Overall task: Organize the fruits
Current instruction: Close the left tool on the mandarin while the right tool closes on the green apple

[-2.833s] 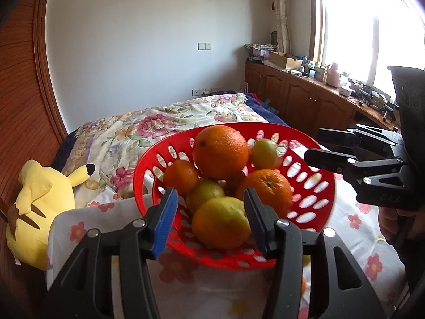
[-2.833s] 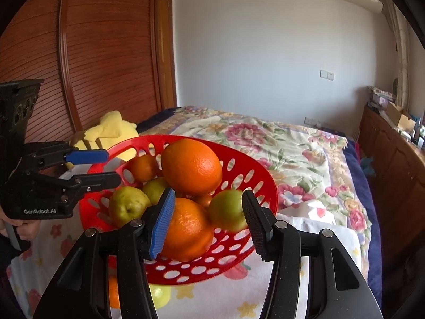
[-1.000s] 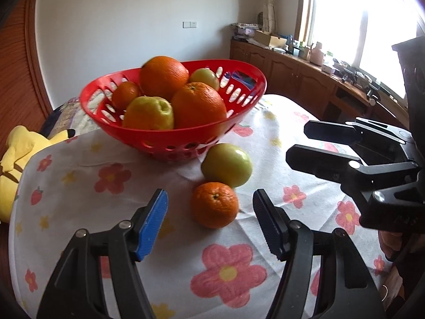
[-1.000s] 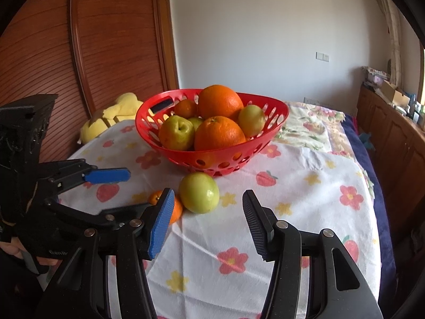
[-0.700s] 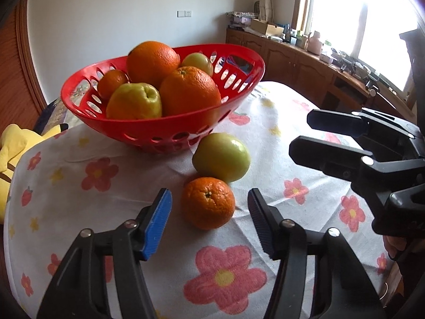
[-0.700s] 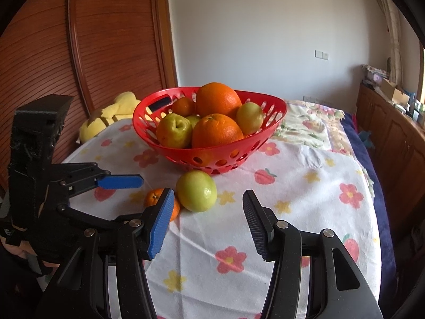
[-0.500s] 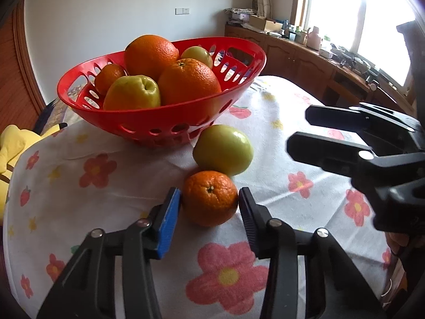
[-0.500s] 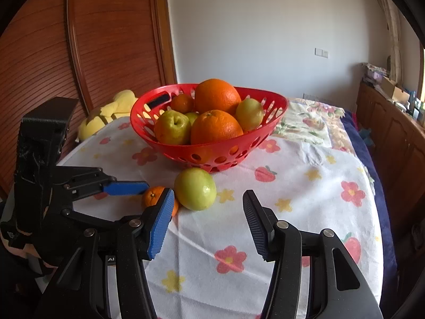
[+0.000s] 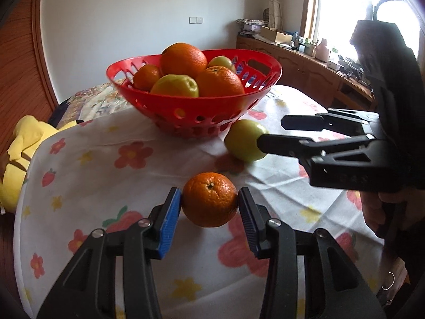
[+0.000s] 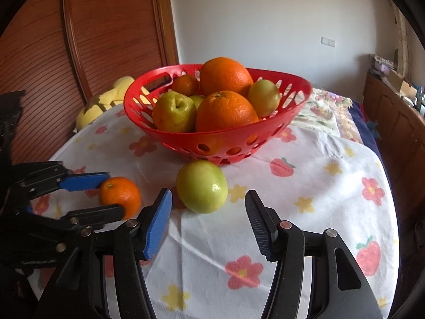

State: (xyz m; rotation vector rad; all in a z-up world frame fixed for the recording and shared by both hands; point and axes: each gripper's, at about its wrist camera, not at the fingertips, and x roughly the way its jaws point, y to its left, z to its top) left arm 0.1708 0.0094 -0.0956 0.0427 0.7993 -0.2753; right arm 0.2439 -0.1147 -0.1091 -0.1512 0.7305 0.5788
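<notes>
Our left gripper (image 9: pixel 209 208) clamps the small orange (image 9: pixel 209 203) between its blue pads (image 9: pixel 170 220), both pads touching the fruit's sides, at the near part of the flowered tablecloth (image 9: pixel 101 170); whether the orange rests on the cloth or hangs just above it we cannot tell. From the right wrist view we see the same orange (image 10: pixel 120 196) at the near left, pinched in the left gripper (image 10: pixel 106 194). Our right gripper (image 10: pixel 208 223) stands open and holds nothing, its jaws spread wide on either side of the green apple (image 10: pixel 202 186), which lies on the cloth just beyond the fingertips and touches neither pad. From the left wrist view, the right gripper (image 9: pixel 273 134) reaches in from the right with its tips beside the apple (image 9: pixel 244 139). Just behind the apple, farther off, sits the red basket (image 10: pixel 220 141), piled with two large oranges, a small one, a yellow-green apple and other green fruit. A yellow plush toy (image 9: pixel 18 156) lies at the far left, off the cloth's edge, beside the wooden slatted door (image 10: pixel 106 26).
</notes>
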